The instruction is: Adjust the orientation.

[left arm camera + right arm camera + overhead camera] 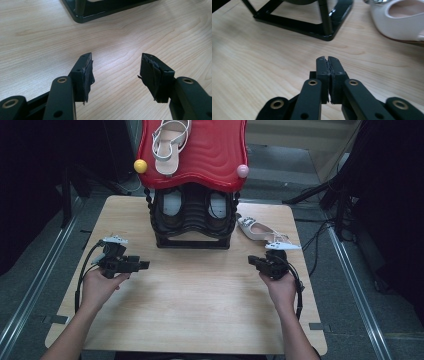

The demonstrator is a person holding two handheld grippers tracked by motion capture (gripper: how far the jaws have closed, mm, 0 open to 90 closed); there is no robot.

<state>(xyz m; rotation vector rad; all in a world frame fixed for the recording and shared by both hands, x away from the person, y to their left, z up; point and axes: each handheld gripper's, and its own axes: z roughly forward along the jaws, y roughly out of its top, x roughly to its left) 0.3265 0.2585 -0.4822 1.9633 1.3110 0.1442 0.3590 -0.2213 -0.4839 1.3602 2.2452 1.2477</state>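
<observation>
The person's two forearms enter over the light wooden table (200,310). At its far edge stands a black two-tier shoe rack (194,220) with a red wavy top shelf (210,155), a white sandal (170,145) on it. A white flat shoe (255,230) lies right of the rack. The left gripper (116,72) is spread apart, empty; the right gripper (328,60) is pressed together, empty.

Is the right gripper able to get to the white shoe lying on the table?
Probably yes. The white shoe lies on the table just ahead of the right gripper, with bare wood between them. Its jaws are shut, though, so they would have to open first to grab it.
</observation>
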